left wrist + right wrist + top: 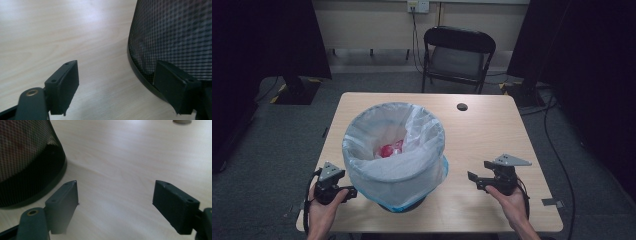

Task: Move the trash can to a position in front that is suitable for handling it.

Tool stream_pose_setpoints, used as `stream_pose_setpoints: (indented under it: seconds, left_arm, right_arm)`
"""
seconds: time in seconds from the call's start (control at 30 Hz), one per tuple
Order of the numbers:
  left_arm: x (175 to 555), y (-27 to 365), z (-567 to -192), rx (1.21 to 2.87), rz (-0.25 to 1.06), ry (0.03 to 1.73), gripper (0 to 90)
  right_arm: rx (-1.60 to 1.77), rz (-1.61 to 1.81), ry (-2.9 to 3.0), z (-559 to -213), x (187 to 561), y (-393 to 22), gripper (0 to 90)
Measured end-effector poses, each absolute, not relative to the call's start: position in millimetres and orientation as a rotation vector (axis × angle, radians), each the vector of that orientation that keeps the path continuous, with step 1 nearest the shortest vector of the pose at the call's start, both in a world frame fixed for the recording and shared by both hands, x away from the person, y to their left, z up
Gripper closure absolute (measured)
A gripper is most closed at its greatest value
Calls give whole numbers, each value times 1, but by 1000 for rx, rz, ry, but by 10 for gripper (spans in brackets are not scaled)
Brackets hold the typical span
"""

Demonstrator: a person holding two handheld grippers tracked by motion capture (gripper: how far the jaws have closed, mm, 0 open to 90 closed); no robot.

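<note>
On a pale wooden table (492,130), a black mesh waste bin (412,204) lined with a white plastic bag (397,150) stands left of centre, towards the near edge, with 2 hand-held grippers flanking it. The bag's rim is folded out over the bin's top and hangs down its sides, with a blue edge showing low on the right, and something pink or red (390,148) lies at the bottom of the bag. The left gripper (351,192) sits at the near left corner of the table, just beside the bin's base; in the left gripper view (116,87) its 2 black jaws stand wide apart with bare tabletop between them, gripping nothing, and the bin's mesh wall (172,37) curves close behind the right-hand jaw, though whether they touch cannot be told. The right gripper (473,177) rests on the near right part of the table, well apart from the bin; in the right gripper view (116,205) its jaws are likewise spread wide and empty, and the bin (27,162) stands off to the left beyond them. Open wood stretches across the right half of the table and along the far edge, where a small dark round hole (462,106) sits. Behind the table stands a black folding chair (457,55) on grey carpet.
</note>
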State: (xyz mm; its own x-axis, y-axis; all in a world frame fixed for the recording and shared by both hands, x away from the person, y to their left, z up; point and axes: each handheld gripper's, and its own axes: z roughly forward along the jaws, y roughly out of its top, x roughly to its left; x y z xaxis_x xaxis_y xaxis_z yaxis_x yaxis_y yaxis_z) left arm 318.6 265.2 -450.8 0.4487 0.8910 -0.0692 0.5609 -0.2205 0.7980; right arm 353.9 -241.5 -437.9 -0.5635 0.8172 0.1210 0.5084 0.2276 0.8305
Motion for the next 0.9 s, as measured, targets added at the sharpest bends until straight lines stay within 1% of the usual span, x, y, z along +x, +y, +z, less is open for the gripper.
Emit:
stream_pose_setpoints:
  seconds: [0.07,0.13,0.2,0.27,0.3,0.33,0.43,0.5,0.57,0.6,0.63,0.7,0.8,0.83,0.9]
  left_arm:
    - [318,270,-442,1876,535,1222,217]
    - [319,274,-434,1838,502,1227,219]
    - [321,275,-425,1843,498,1222,267]
    - [323,276,-415,1813,466,1220,267]
    - [323,275,-411,1794,474,1218,267]
    - [323,274,-408,1784,482,1217,272]
    - [325,269,-408,1791,472,1208,281]
    - [326,266,-412,1774,438,1184,308]
    - [327,266,-415,1739,445,1179,326]
    - [328,266,-415,1721,440,1185,302]
    - [328,267,-415,1698,413,1188,311]
    - [329,267,-414,1706,412,1188,312]
    - [331,265,-415,1698,408,1193,321]
    - [333,261,-414,1698,411,1198,354]
    - [335,257,-415,1702,423,1200,375]
  right_arm:
    - [1188,1281,2176,-428,355,-236,234]
    - [1141,1298,2199,-418,356,-227,296]
    - [1093,1308,2199,-407,355,-217,342]
    - [1043,1296,2187,-396,355,-205,367]
    - [1022,1308,2195,-392,355,-199,373]
    - [994,1379,2192,-386,356,-189,401]
    - [982,1467,2143,-385,357,-181,402]
    - [1004,1433,2111,-385,357,-173,452]
    - [1018,1435,2131,-387,360,-167,444]
    - [1061,1447,2157,-388,363,-162,395]
    - [1079,1473,2168,-388,365,-160,379]
    - [1105,1467,2176,-388,367,-157,339]
    - [1099,1451,2183,-389,369,-155,328]
    - [1105,1451,2200,-390,370,-155,323]
    - [1097,1439,2197,-389,370,-156,310]
